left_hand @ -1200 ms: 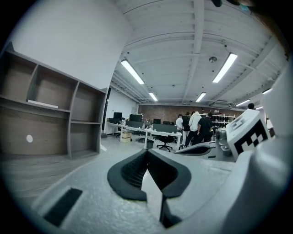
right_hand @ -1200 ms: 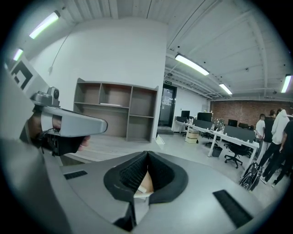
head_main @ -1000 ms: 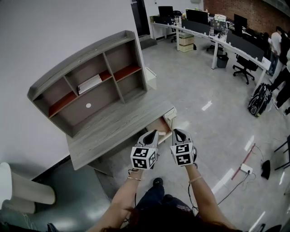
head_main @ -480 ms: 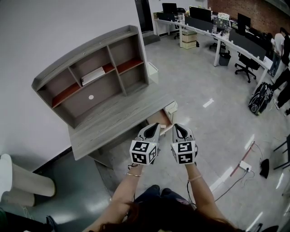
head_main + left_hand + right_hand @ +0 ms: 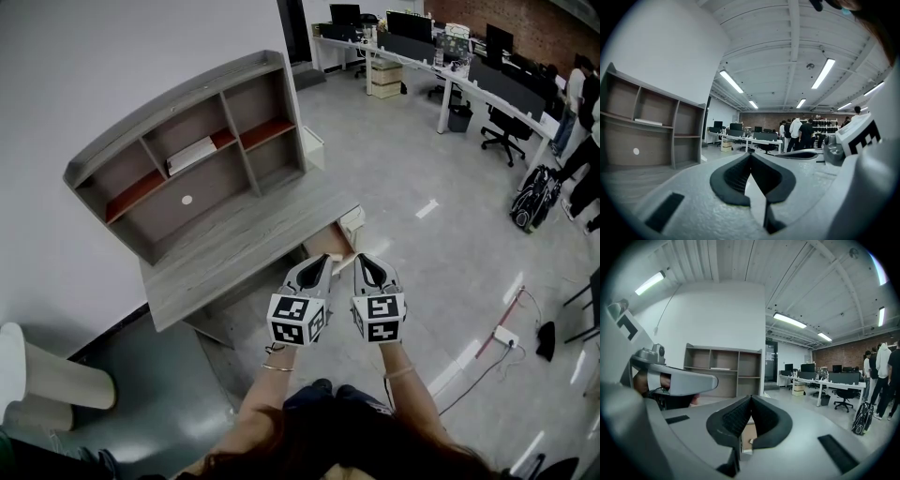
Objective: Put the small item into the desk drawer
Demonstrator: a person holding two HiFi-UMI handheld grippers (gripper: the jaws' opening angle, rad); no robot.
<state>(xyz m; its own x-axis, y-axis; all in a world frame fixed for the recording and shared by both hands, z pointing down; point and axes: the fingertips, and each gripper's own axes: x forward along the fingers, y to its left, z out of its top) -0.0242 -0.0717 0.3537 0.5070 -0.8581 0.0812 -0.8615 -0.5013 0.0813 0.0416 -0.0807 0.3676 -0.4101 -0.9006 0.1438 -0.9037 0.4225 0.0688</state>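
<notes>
A grey desk (image 5: 234, 255) with a shelf hutch (image 5: 187, 141) stands against the white wall. Its drawer (image 5: 328, 246) is pulled out at the right end and shows a brown inside. My left gripper (image 5: 321, 261) and right gripper (image 5: 360, 260) hover side by side just in front of the drawer, both shut and empty. In the left gripper view the left gripper (image 5: 751, 155) has its tips meeting. In the right gripper view the right gripper (image 5: 750, 398) is shut too, with the brown drawer (image 5: 749, 432) below it. No small item shows between the jaws.
A flat white item (image 5: 192, 153) lies on a hutch shelf. A small white cabinet (image 5: 352, 223) stands by the desk's right end. Office tables (image 5: 450, 75), chairs and people fill the far right. A power strip (image 5: 506, 336) lies on the floor; white cylinders (image 5: 47, 375) stand at left.
Both grippers have risen a little and drawn slightly back from the open drawer, staying shut and side by side. The desk and drawer have not moved.
</notes>
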